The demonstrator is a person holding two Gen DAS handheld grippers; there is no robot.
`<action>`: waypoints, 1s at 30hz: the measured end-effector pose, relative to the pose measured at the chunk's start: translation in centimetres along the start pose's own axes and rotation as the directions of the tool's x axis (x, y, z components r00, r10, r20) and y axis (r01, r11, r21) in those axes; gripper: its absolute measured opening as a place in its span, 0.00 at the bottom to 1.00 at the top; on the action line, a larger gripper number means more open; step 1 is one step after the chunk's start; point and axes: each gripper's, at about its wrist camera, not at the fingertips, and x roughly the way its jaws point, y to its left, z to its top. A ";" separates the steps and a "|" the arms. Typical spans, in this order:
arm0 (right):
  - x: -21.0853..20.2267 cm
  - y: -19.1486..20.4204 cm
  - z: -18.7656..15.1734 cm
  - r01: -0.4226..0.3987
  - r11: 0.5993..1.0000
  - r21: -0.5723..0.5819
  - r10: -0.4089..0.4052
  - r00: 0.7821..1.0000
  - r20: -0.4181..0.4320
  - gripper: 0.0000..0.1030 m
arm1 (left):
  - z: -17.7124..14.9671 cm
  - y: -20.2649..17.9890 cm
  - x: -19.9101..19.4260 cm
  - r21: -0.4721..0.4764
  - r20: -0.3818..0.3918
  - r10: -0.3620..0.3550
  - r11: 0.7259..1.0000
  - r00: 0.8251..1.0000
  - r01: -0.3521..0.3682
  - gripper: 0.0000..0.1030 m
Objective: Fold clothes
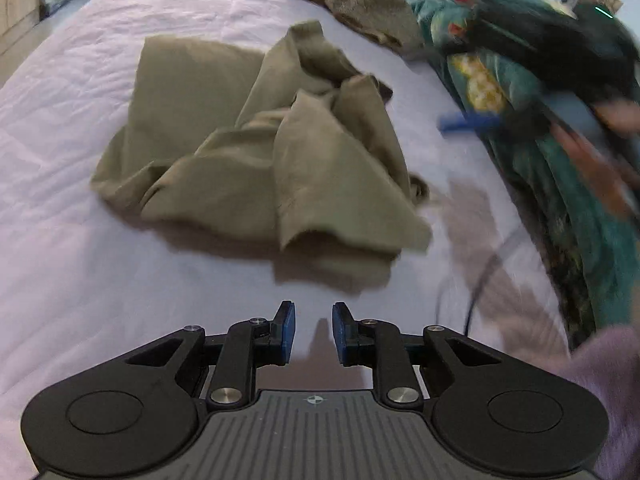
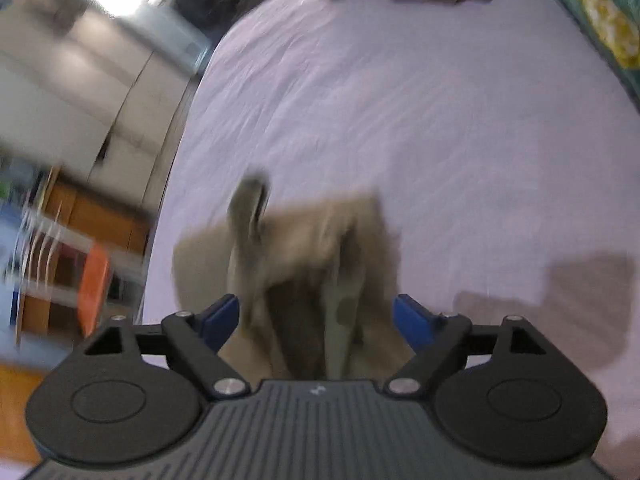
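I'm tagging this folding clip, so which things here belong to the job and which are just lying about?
Part of the job:
- crumpled olive garment on the bed sheet
- left hand-held gripper, open and empty
- right hand-held gripper, open, over the garment

Lying about:
- tan knitted clothes at the far edge
- teal patterned blanket
- wooden furniture, blurred
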 end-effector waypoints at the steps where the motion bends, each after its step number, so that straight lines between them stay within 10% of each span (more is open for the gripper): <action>1: -0.1 0.0 -1.1 -0.021 1.000 -0.004 0.021 0.999 -0.030 0.82 | 0.3 -0.2 0.3 -0.007 0.011 0.002 1.000 1.000 -0.002 0.23; 8: 2.5 2.7 -4.7 -0.009 0.976 -0.217 0.003 1.000 -0.028 0.81 | 0.5 -1.4 2.0 -0.034 0.023 0.071 0.997 0.997 -0.070 0.36; 12: 2.2 7.3 -5.1 0.203 0.816 -0.542 -0.147 0.979 0.144 0.81 | -0.6 -1.3 1.8 -0.057 0.018 0.122 0.991 0.992 -0.121 0.36; 14: 1.9 7.8 -5.1 0.185 0.790 -0.584 -0.103 0.980 0.170 0.81 | -1.1 -1.3 1.6 -0.068 0.016 0.148 0.987 0.989 -0.146 0.39; 18: 2.4 5.7 -4.2 0.061 0.869 -0.491 0.000 0.992 0.124 0.81 | -2.1 -1.3 1.4 -0.090 0.009 0.198 0.976 0.980 -0.197 0.42; 30: 4.1 2.3 -4.1 0.047 0.916 -0.398 -0.014 0.996 0.086 0.81 | 0.3 -2.5 1.4 -0.071 0.029 0.233 0.970 0.972 -0.231 0.54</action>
